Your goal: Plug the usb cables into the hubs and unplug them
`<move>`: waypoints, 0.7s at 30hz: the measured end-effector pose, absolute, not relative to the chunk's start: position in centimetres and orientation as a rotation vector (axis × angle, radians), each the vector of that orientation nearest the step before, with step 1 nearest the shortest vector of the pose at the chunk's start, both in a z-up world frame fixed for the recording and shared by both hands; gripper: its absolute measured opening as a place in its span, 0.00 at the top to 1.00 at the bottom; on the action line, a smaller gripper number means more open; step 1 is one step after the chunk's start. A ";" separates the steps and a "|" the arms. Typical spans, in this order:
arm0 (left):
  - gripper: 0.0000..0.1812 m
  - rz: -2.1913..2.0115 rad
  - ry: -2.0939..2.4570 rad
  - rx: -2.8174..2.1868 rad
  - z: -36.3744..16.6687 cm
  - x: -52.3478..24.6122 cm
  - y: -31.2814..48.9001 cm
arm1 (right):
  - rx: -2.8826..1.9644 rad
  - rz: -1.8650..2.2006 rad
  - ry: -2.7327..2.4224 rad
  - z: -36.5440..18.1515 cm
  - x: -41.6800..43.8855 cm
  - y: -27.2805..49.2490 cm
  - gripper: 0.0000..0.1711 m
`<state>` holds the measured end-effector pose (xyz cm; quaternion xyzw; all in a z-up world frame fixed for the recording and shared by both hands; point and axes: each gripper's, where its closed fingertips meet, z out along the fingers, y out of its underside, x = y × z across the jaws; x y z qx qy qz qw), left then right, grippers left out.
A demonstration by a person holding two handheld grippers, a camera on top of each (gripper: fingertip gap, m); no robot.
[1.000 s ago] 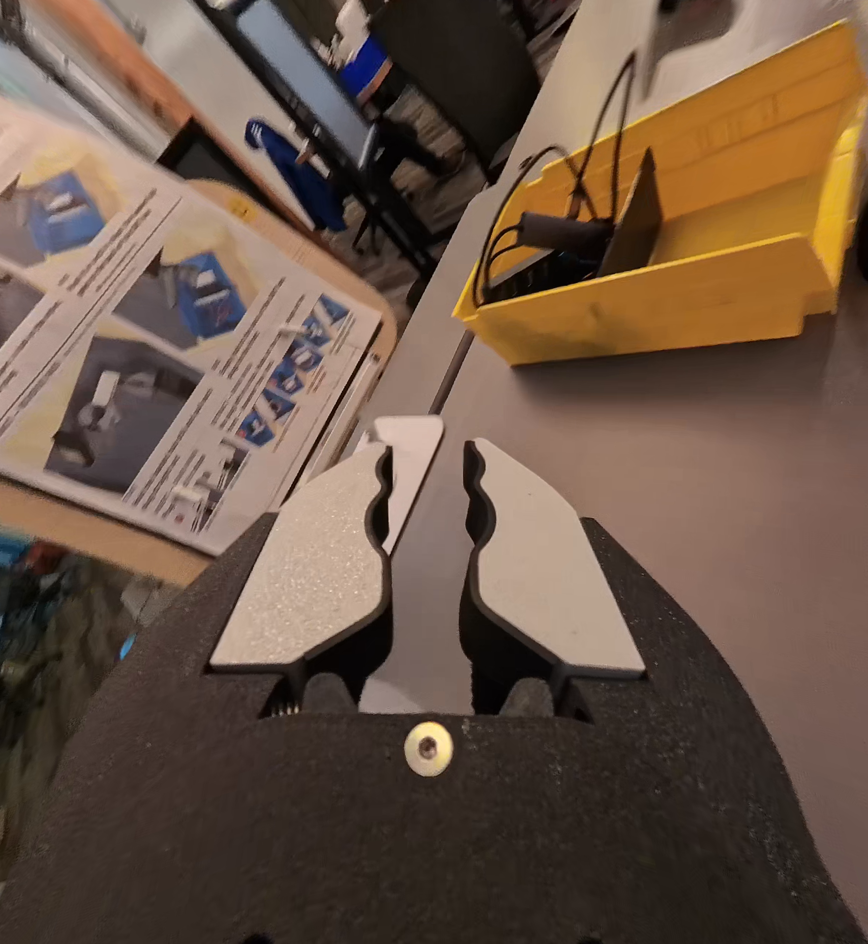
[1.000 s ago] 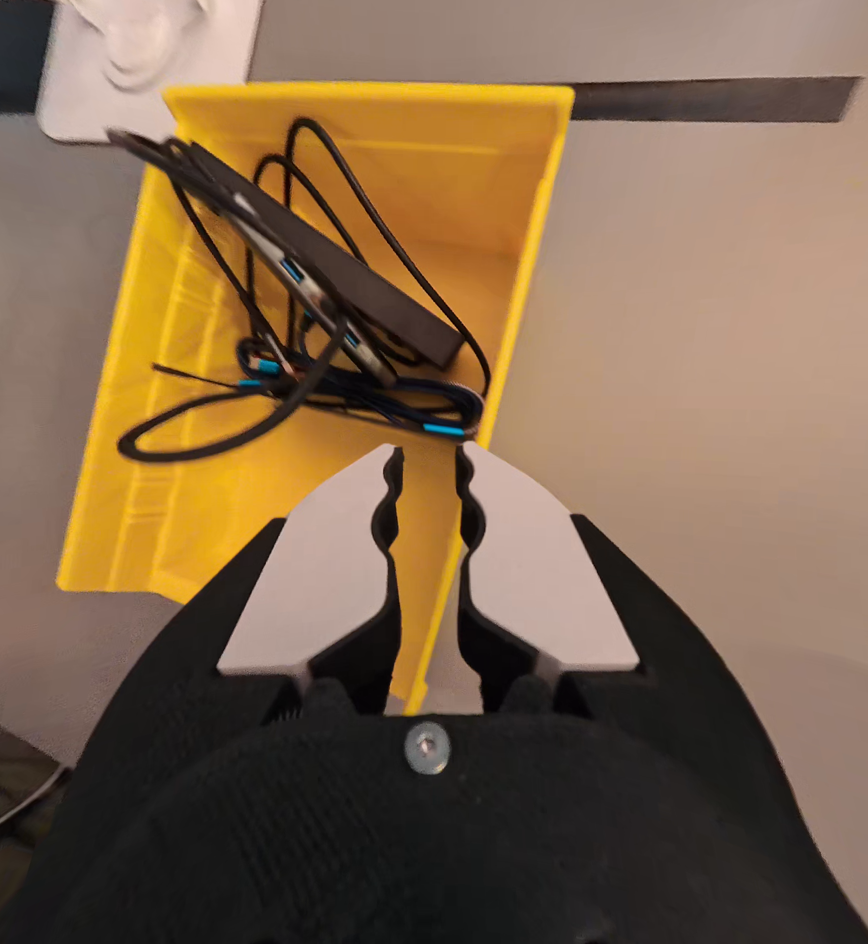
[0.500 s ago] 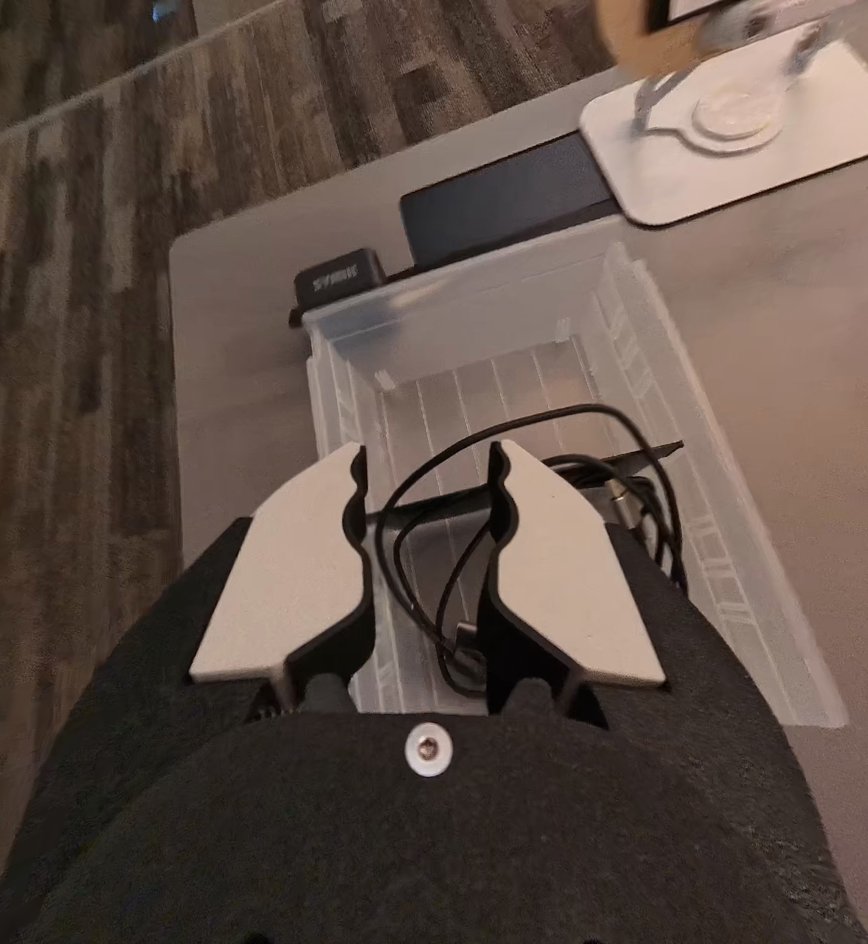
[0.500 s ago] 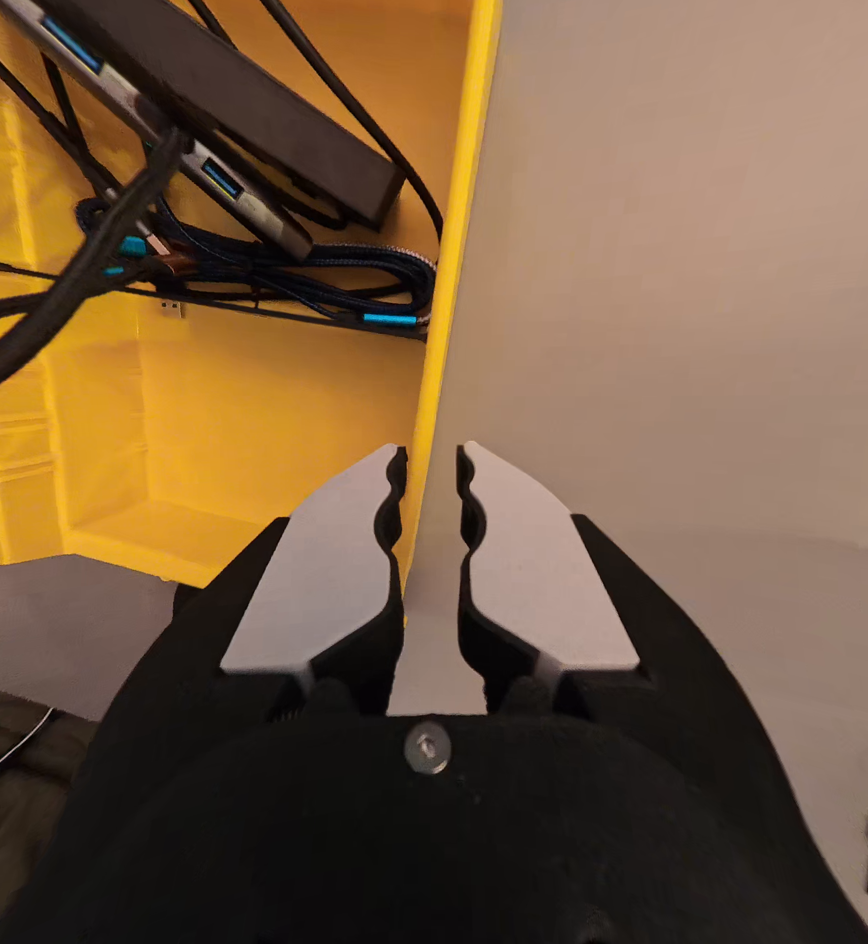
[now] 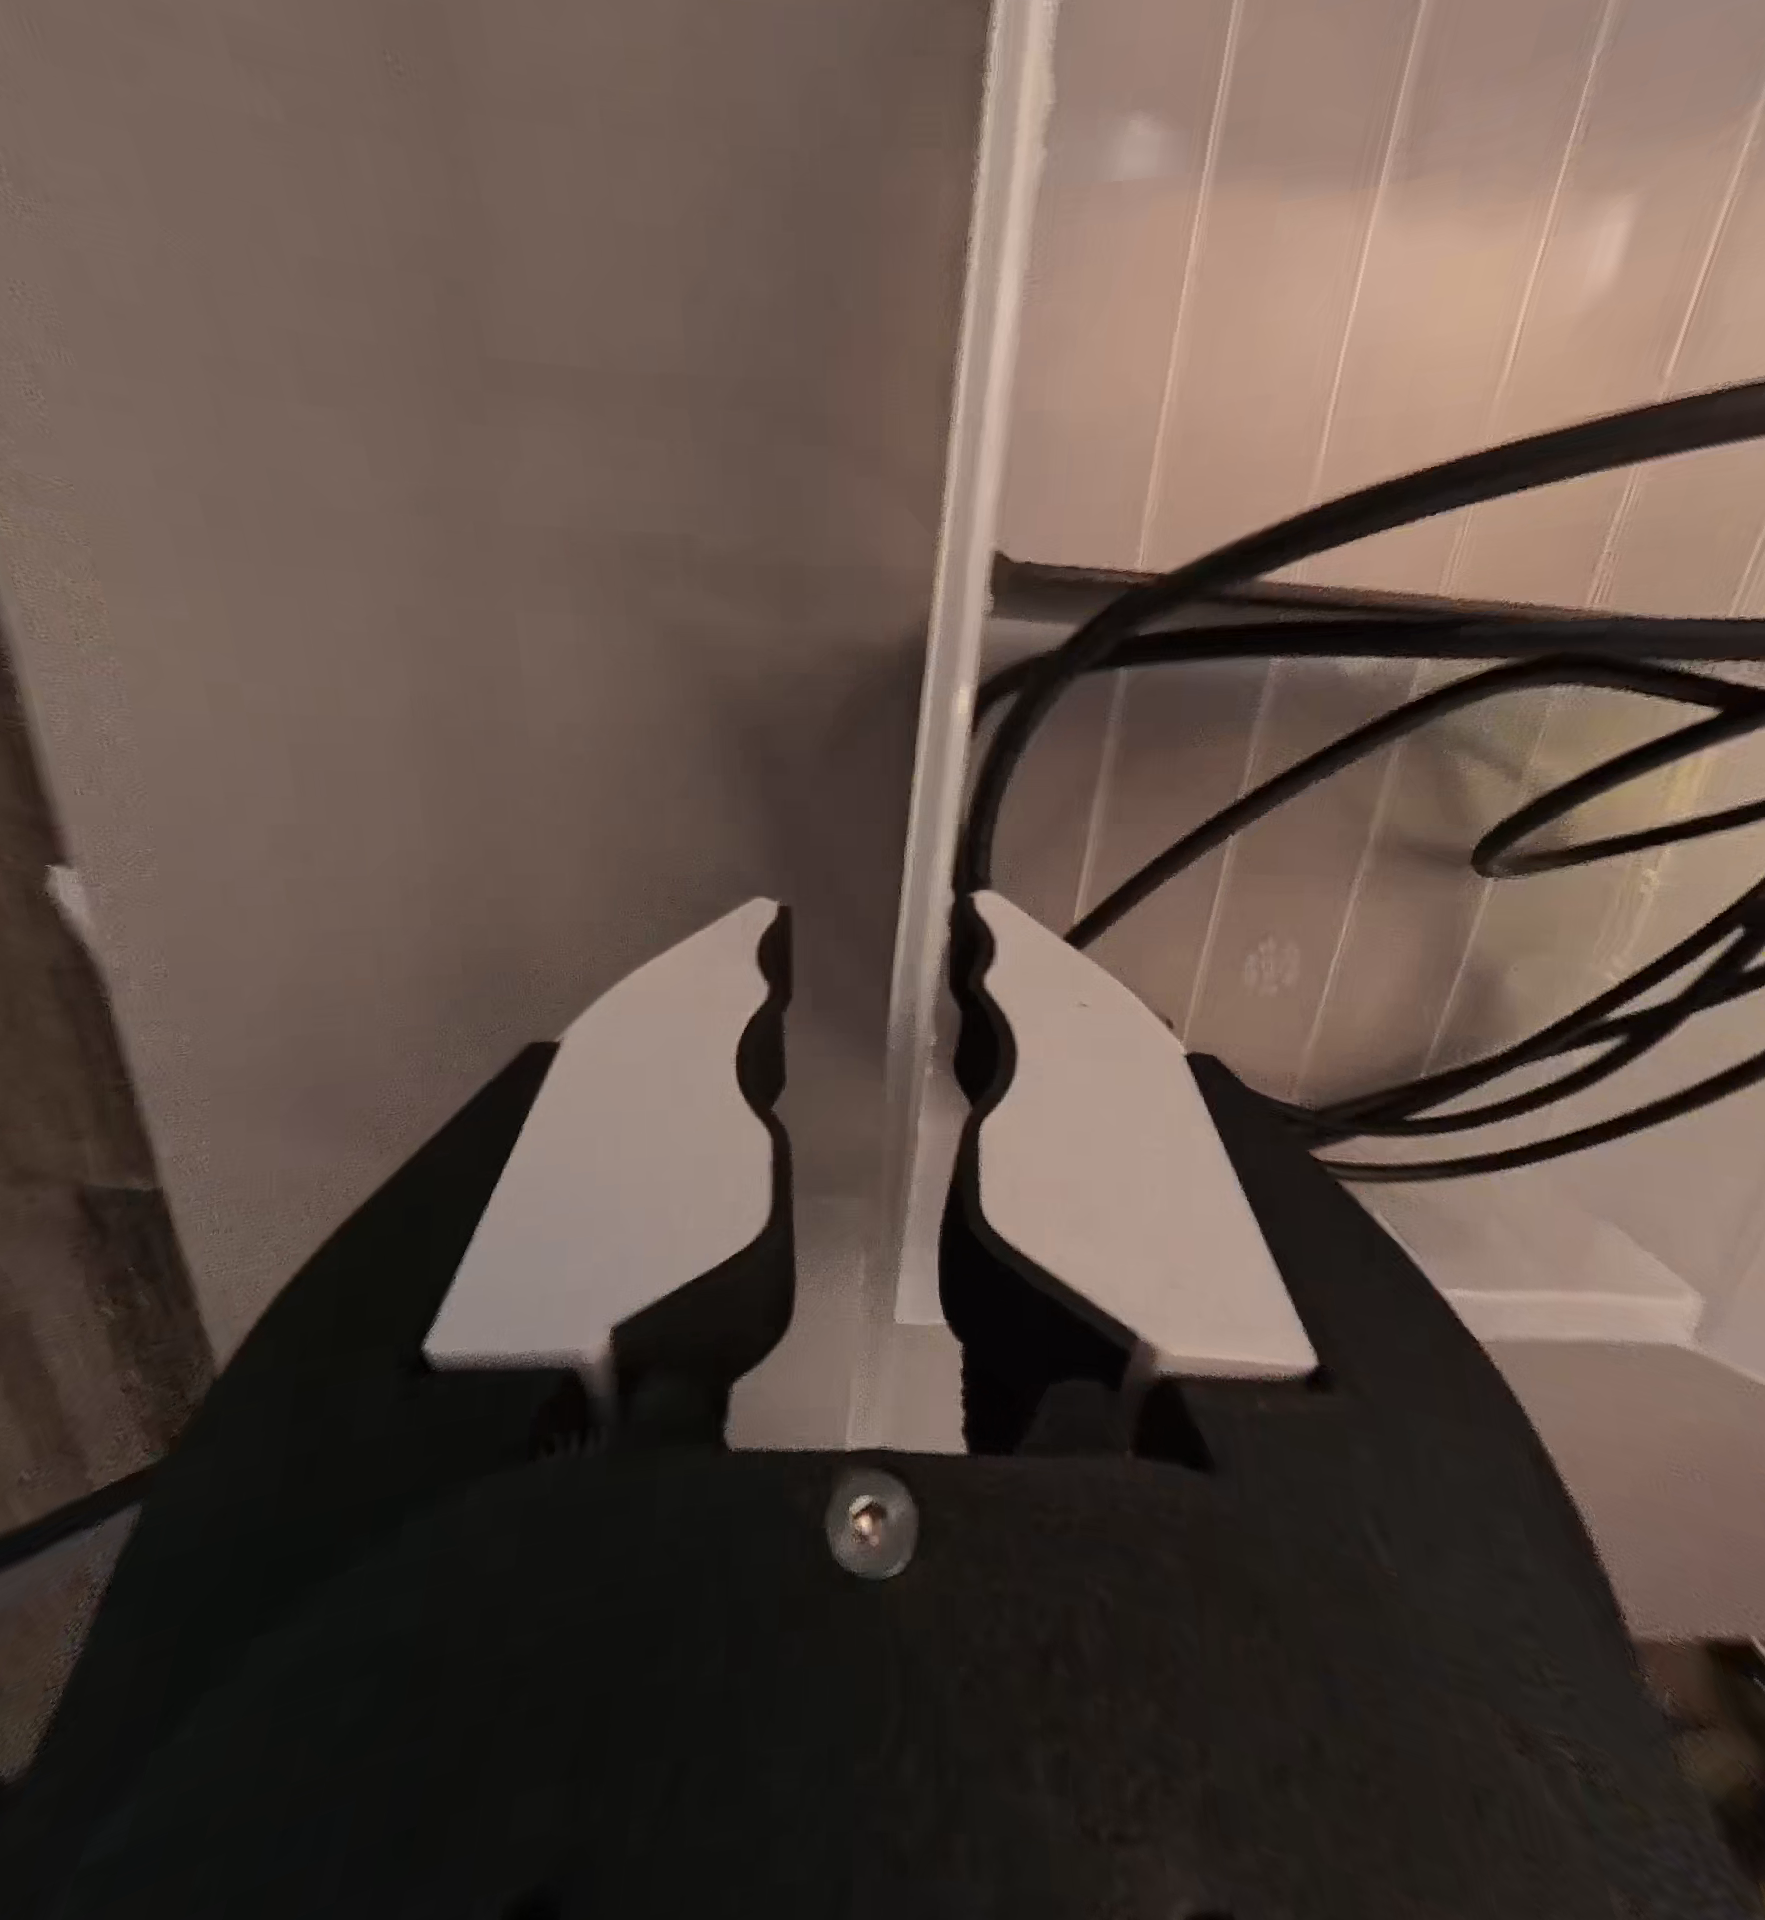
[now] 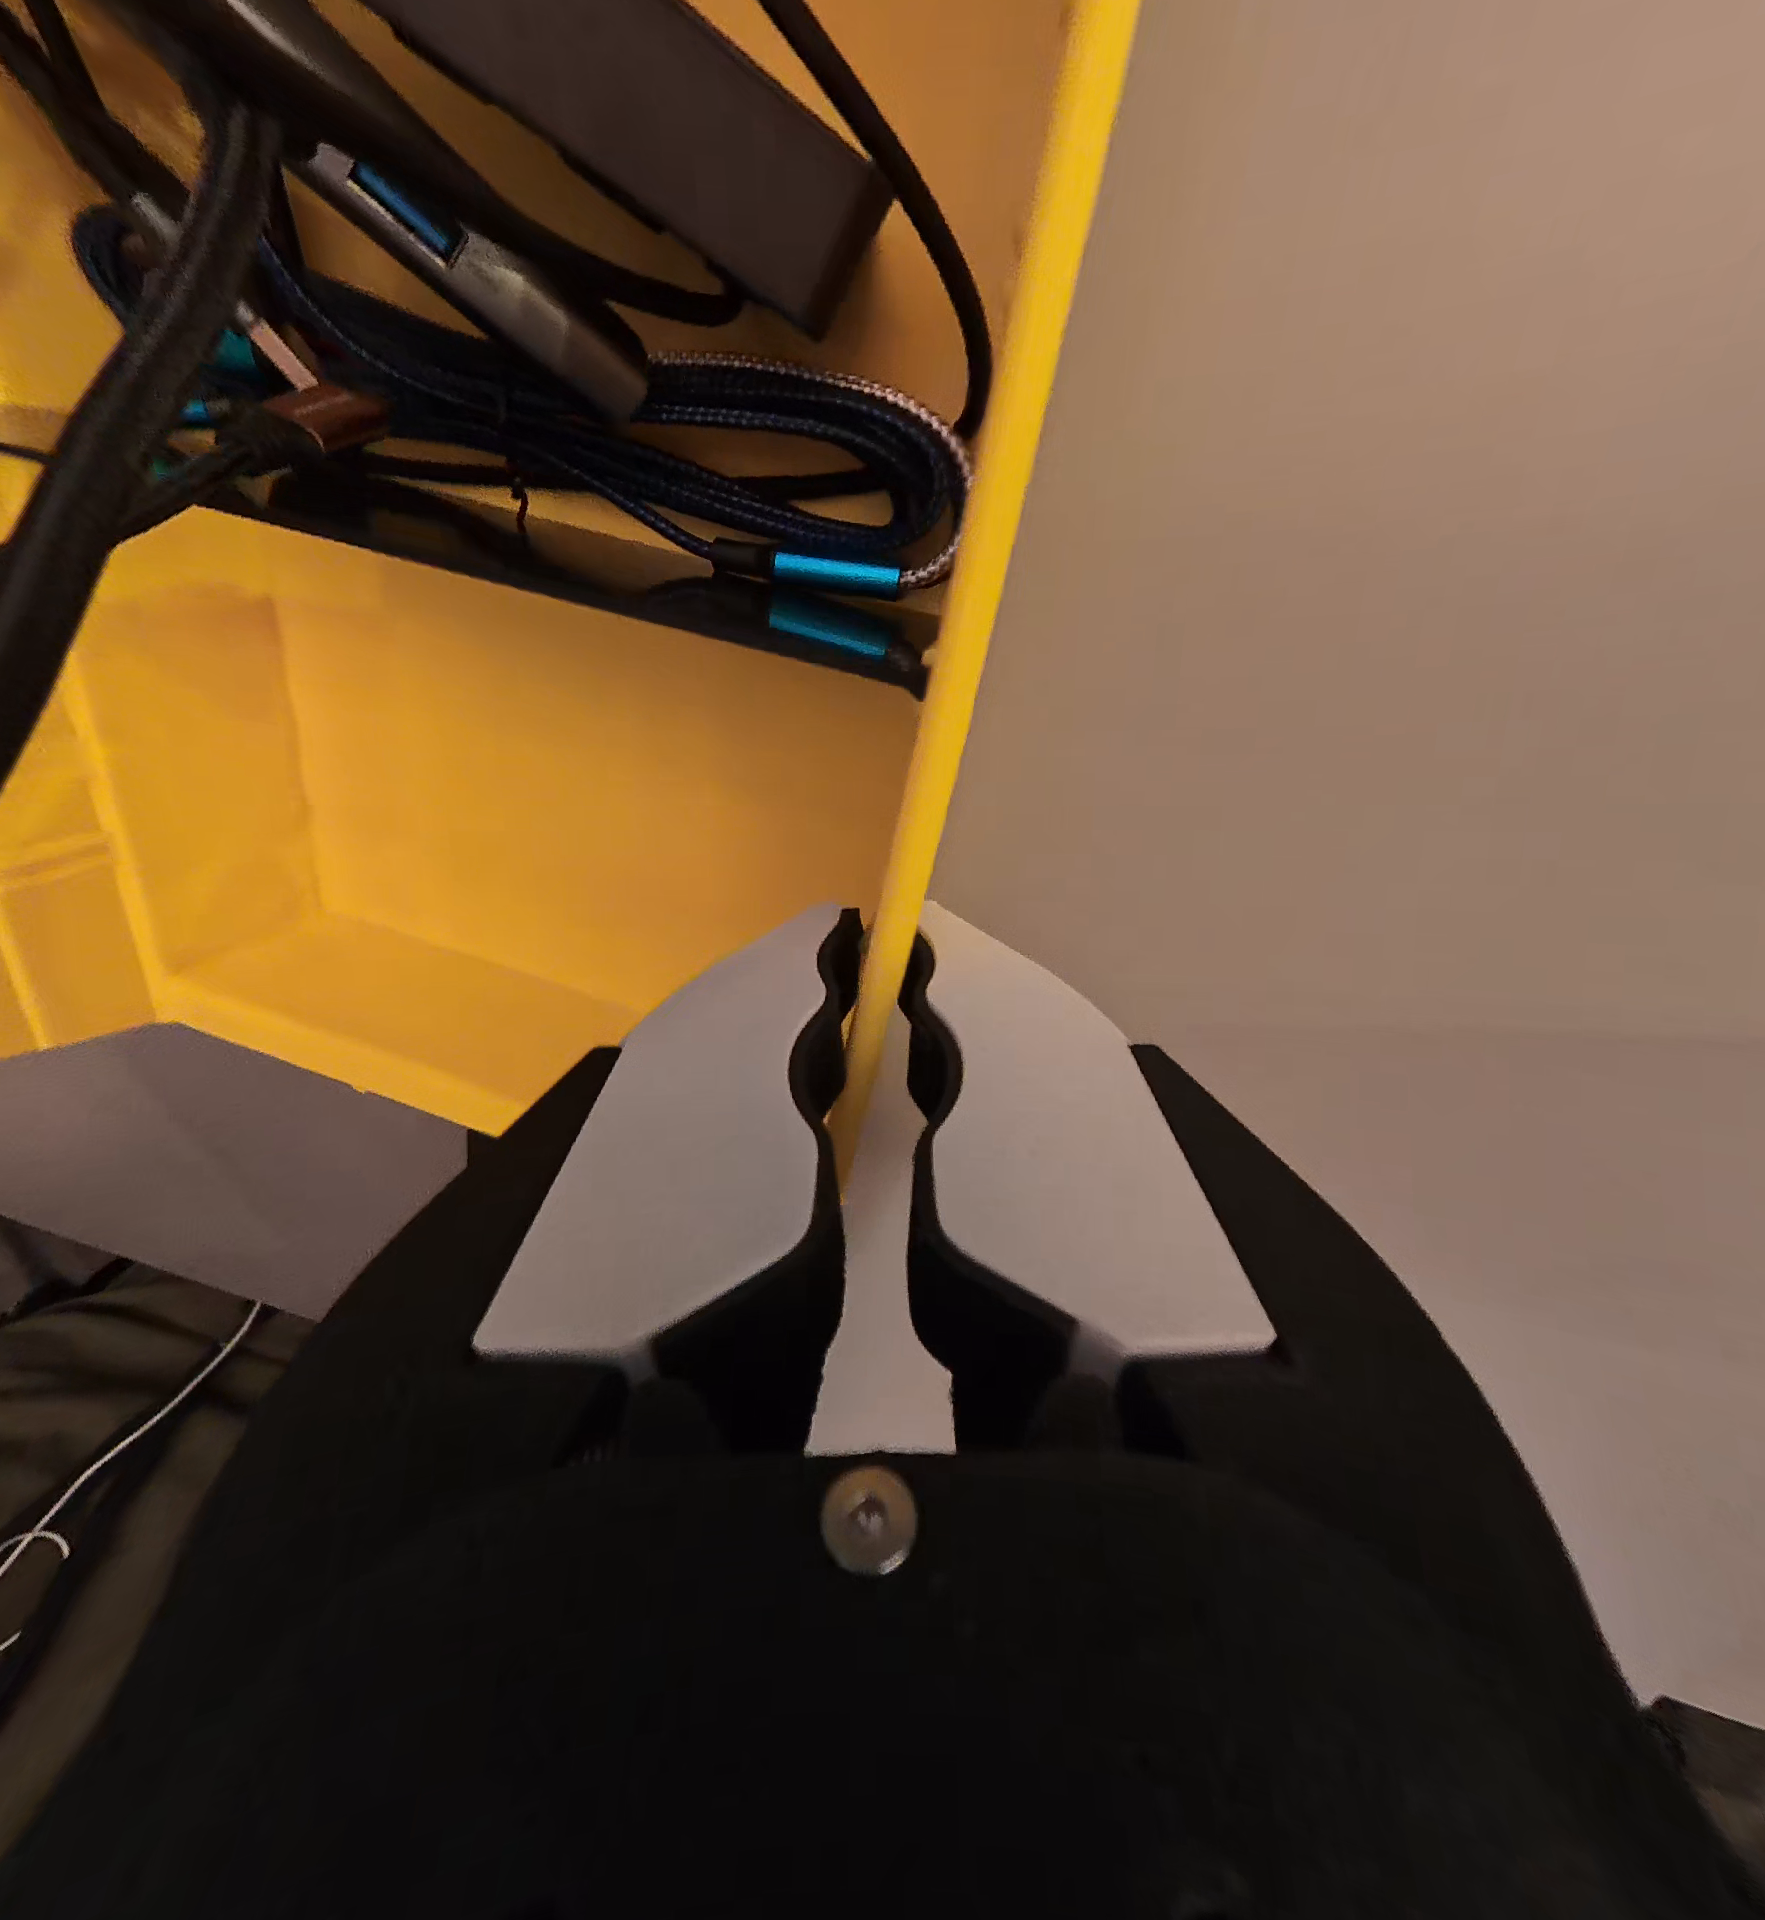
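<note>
Left wrist view: the left gripper [image 5: 873, 920] straddles the clear bin [image 5: 945, 727] wall, jaws apart, not clamped; black cables [image 5: 1377, 717] coil inside that bin. Right wrist view: the right gripper [image 6: 883, 920] pinches the yellow bin [image 6: 971, 675] wall; hubs [image 6: 649, 135] and braided usb cables [image 6: 753, 436] lie inside it.

Yellow bin [image 6: 587, 790] near compartment was bare; black divider [image 6: 587, 566] and tangled cables [image 6: 753, 436] crowded the far part. Clear bin [image 5: 961, 727] held looping black cables [image 5: 1273, 790]. Table [image 5: 442, 520] outside lay open.
</note>
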<state>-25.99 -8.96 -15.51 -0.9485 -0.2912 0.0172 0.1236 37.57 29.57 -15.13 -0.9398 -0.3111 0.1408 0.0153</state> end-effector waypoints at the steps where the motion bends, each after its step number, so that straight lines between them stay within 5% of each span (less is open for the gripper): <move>1: 0.90 -0.002 -0.837 -2.783 -16.0 -25.5 -8.7 | -2.926 0.433 -0.991 -15.1 37.3 29.3 0.96; 10: 0.94 0.053 -0.611 -2.969 -16.5 -21.0 -5.3 | -2.955 0.338 -1.116 -15.1 34.2 27.2 0.95; 21: 0.84 0.194 -0.199 -3.133 -16.7 -12.8 -0.6 | -2.869 0.293 -1.389 -15.1 28.6 24.2 0.95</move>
